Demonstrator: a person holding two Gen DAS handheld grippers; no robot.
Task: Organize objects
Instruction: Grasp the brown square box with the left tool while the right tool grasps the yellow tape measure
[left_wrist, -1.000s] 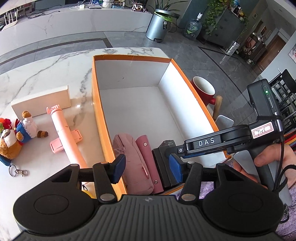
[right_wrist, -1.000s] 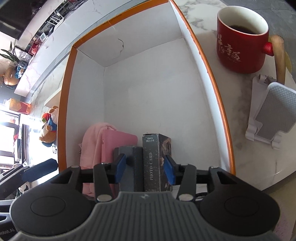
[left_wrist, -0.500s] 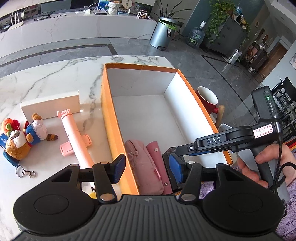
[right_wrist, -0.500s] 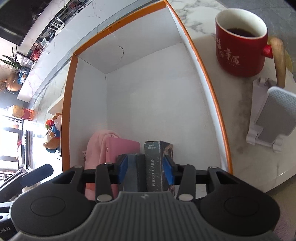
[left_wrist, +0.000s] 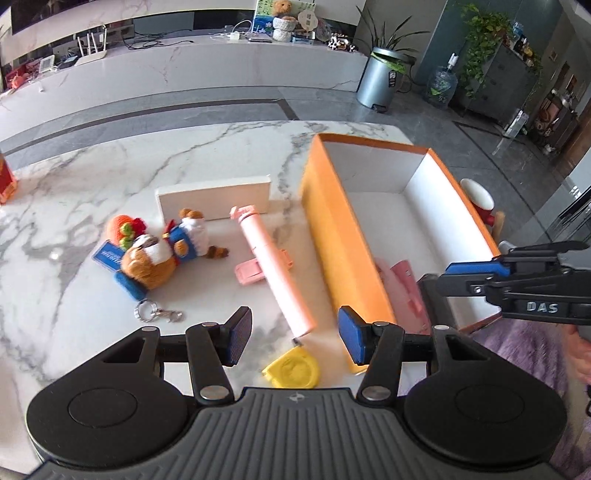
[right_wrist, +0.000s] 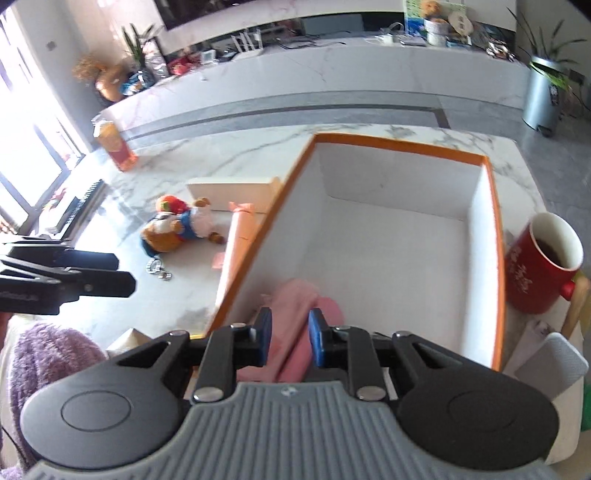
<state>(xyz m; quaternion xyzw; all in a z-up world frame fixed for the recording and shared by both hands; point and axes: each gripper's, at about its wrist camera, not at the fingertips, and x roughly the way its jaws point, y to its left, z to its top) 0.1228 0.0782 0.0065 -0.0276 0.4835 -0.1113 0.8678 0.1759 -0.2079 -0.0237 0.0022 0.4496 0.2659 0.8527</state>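
An orange box with a white inside stands on the marble table. A pink pouch and a dark box lie at its near end. My left gripper is open and empty above the table left of the box, over a pink selfie stick and a yellow tape measure. My right gripper is open and empty above the near end of the box, over the pouch. It shows in the left wrist view.
Plush toys with a keyring and a white flat box lie left of the selfie stick. A red mug and a grey phone stand sit right of the orange box. A red-orange carton stands far left.
Both grippers rose and pulled back. The left one swung left over the table items. The right one let go of the dark photo-card boxes, now left in the orange box.
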